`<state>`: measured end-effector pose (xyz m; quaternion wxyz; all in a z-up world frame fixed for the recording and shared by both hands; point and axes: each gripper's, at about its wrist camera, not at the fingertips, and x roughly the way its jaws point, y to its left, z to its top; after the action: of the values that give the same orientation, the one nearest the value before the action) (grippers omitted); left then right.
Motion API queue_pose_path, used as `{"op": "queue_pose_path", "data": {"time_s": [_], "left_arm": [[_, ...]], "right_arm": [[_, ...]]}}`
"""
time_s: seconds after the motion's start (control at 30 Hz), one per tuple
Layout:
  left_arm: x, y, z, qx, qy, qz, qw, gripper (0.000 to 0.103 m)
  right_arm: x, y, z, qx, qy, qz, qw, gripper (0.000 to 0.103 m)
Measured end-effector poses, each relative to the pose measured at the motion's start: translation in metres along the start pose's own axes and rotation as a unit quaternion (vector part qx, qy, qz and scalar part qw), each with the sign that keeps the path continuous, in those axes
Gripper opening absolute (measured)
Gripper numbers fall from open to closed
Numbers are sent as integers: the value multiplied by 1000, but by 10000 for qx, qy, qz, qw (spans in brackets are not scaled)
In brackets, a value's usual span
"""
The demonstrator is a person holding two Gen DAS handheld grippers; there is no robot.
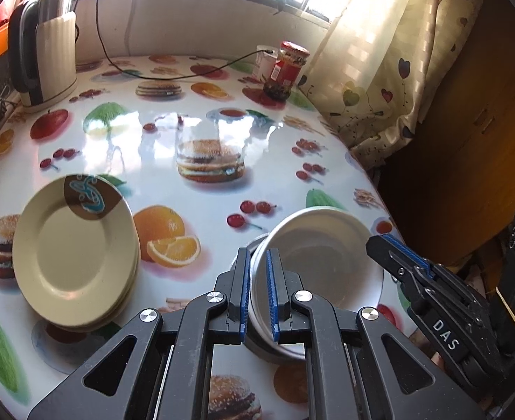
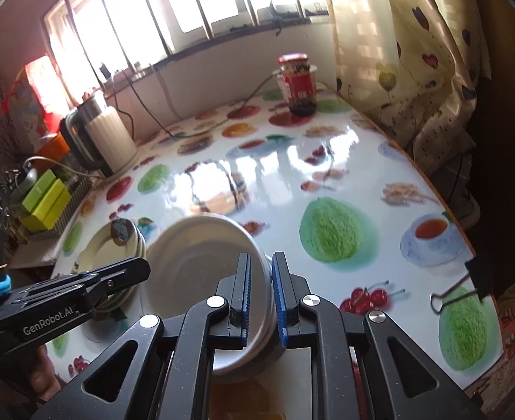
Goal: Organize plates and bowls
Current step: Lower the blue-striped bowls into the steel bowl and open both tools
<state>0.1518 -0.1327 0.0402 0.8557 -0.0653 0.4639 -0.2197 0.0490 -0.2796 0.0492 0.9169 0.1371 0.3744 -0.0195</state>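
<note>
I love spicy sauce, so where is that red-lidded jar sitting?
The jar stands at the table's far end below the window, next to the curtain, on the right in both views.

Home kitchen: kettle (image 1: 43, 52), sauce jar (image 1: 287, 70), fruit-print tablecloth (image 1: 194, 189).

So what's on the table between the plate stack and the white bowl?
Nothing: in the left wrist view only bare printed tablecloth separates the plate stack and white bowl.
</note>
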Motion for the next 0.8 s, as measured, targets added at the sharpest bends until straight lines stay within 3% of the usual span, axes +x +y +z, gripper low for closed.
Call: {"op": "queue_pose_path", "data": {"time_s": [0.27, 0.8], "left_arm": [[7, -2, 13, 39, -79, 11, 10000, 10], [21, -5, 15, 70, 28, -25, 10000, 10]], "right_arm": [[4, 6, 14, -147, -224, 123, 9996, 14], [24, -6, 12, 55, 49, 290, 9996, 7]]}}
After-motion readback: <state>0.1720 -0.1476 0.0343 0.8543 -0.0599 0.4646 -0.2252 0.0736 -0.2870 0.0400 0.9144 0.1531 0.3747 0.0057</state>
